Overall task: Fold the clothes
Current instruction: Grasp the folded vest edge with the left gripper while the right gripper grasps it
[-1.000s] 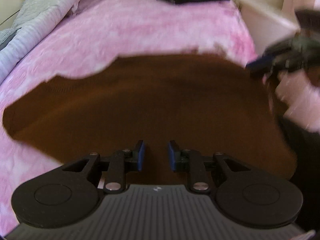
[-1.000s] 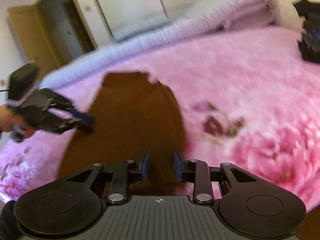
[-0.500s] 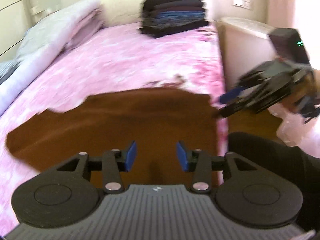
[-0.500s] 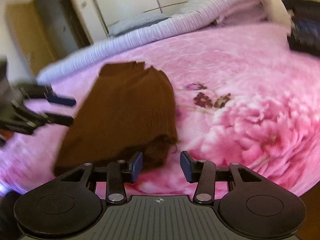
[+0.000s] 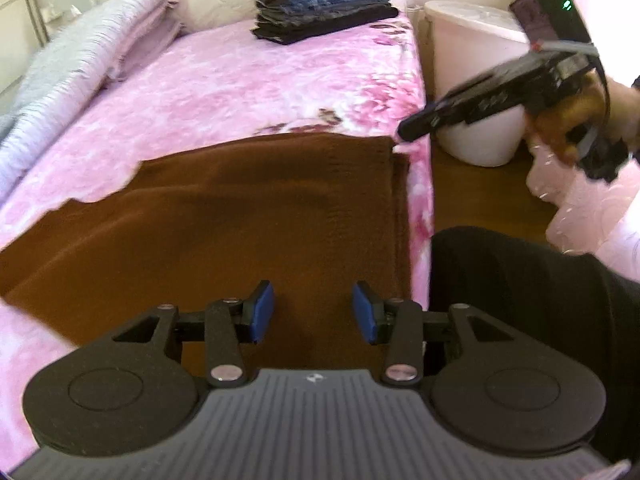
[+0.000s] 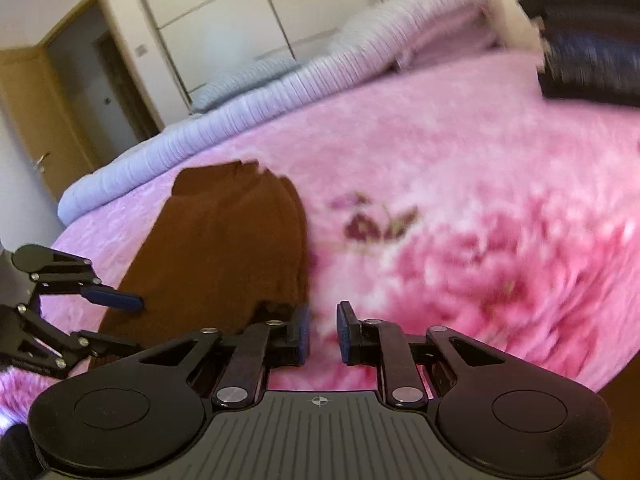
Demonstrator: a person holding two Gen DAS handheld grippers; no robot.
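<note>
Brown knit garment (image 5: 248, 216) now lies flat on the pink blanket (image 5: 248, 80), folded over on itself, its long side running along the bed's near edge and one end reaching the edge by the white bin (image 5: 472, 80). Change since a second ago: both tools were shut on the cloth then, carrying it across; both have since let go. Left tool (image 5: 313, 312) hangs over the near part of the garment with its blue pads (image 5: 262, 310) spread wide and nothing between them. Right tool (image 6: 322, 334) is also open, narrower gap, empty, over bare blanket just beside the garment's rumpled near corner (image 6: 276, 308); in the left view it has lifted off toward the bin side. Garment has gone from a loose spread with a ragged far edge to a tidier strip, though the far end is still uneven and one corner is bunched. Judgement: one fold has been laid and released; the piece is not yet compact. Next step probably a re-grip at one end to fold across. Stack of folded clothes (image 5: 324, 0) sits at the far corner, well apart.
</note>
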